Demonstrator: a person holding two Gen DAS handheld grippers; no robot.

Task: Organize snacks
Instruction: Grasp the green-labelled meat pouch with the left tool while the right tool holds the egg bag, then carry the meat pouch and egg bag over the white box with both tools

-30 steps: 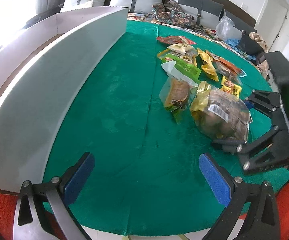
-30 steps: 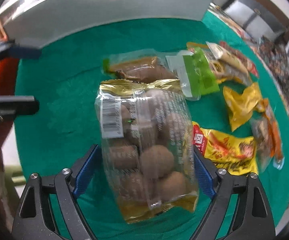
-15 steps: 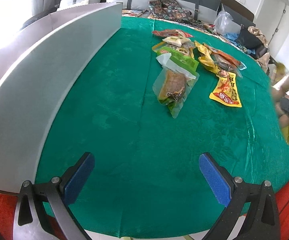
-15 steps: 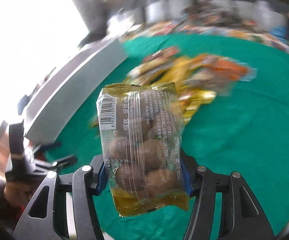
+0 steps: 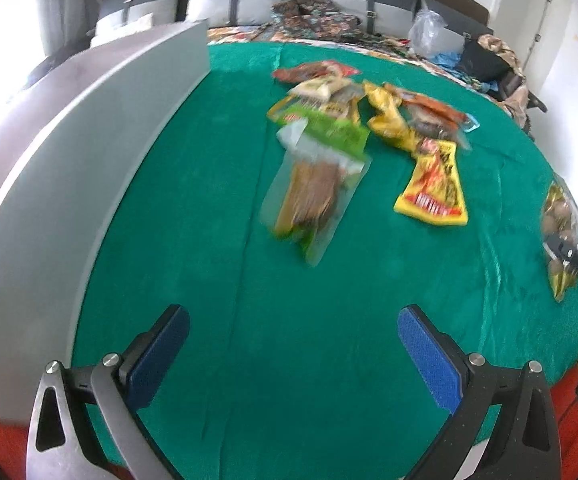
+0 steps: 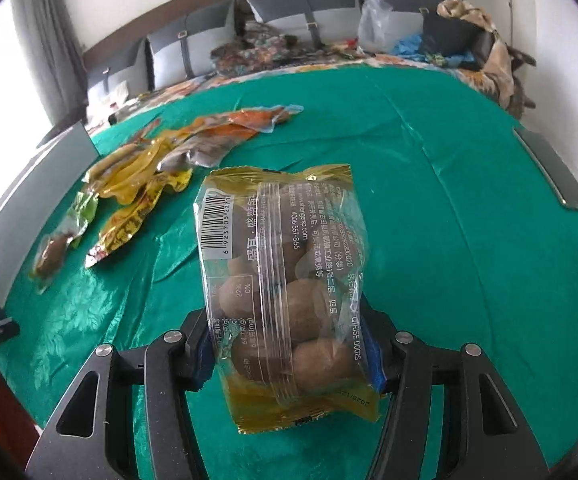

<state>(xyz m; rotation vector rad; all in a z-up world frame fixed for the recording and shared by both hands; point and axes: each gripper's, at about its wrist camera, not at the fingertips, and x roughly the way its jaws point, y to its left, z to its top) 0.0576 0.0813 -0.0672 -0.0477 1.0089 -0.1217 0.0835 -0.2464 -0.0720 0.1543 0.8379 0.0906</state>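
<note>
— Along the left edge, what stands on the green cloth (image 5: 209,280)?
— A long grey board (image 5: 69,152). Near it the left gripper (image 5: 293,354) hangs with jaws wide apart, nothing between them.
— And the snacks?
— A loose pile (image 5: 353,120) lies far centre, a yellow packet (image 5: 435,184) right of it.
— Further right?
— The right gripper (image 6: 289,348) clamps a clear bag of brown round snacks (image 6: 285,276), lifted off the cloth.
</note>
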